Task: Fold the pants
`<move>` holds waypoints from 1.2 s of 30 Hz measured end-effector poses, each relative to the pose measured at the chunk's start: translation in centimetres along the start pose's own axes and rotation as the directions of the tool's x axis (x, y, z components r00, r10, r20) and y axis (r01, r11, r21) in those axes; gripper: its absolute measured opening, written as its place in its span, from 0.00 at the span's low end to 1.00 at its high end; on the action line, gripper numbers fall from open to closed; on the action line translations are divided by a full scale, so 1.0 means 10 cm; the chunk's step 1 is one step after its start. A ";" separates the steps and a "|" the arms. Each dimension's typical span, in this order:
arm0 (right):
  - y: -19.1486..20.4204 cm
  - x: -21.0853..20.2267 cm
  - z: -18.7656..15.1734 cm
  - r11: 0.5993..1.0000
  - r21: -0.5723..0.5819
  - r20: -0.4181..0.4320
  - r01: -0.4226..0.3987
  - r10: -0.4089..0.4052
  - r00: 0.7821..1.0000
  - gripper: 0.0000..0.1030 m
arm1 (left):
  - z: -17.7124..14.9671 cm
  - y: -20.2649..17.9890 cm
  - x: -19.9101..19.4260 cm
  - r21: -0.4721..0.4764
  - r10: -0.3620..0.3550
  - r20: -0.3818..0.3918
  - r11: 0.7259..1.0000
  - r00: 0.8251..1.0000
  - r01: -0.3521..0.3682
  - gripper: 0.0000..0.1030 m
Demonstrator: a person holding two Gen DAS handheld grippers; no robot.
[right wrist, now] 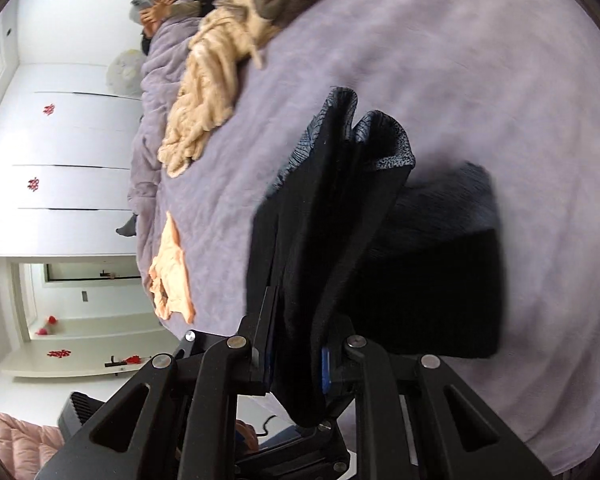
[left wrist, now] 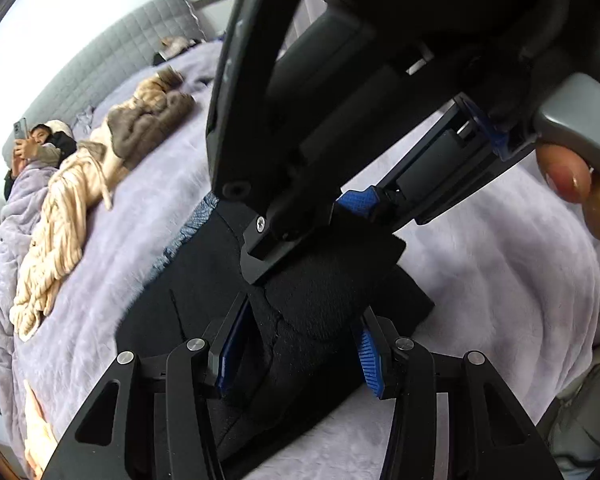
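The pants are held above the bed, clamped by both the left gripper and the right gripper. The right gripper is seen from outside only in the left view; the wardrobe only in the right. One person and two grippers are counted.

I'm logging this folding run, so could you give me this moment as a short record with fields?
surface: bed with lilac blanket
garment: black pants, grey-blue lining showing at the lifted edge
left gripper: shut on a bunched fold of the pants
right gripper: shut on a raised edge of the pants
gripper spacing: right gripper crosses close in front of the left wrist camera
fold state: partly folded, one part flat on the blanket
other items: beige and brown garments, peach cloth
bystander: person lying under the blanket, holding a phone
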State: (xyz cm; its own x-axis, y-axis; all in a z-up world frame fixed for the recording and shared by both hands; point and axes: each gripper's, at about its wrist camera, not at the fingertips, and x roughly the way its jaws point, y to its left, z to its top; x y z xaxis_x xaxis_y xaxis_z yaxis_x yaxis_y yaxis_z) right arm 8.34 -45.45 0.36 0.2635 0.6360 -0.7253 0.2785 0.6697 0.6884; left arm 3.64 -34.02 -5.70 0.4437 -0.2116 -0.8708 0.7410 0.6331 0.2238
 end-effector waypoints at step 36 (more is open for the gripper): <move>-1.06 0.13 -0.65 0.973 0.227 0.039 -0.046 0.038 0.998 0.25 | -1.12 1.45 0.28 -0.535 -0.024 -0.368 0.823 0.930 -0.190 0.74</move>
State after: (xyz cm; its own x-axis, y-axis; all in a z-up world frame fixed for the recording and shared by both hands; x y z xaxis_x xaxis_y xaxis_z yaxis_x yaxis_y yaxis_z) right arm -0.32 -49.21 -7.81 0.3101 0.6455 -0.6980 0.4683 0.5353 0.7030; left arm 9.96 -17.13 -9.74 0.2094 0.0619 -0.9759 0.2556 0.9598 0.1158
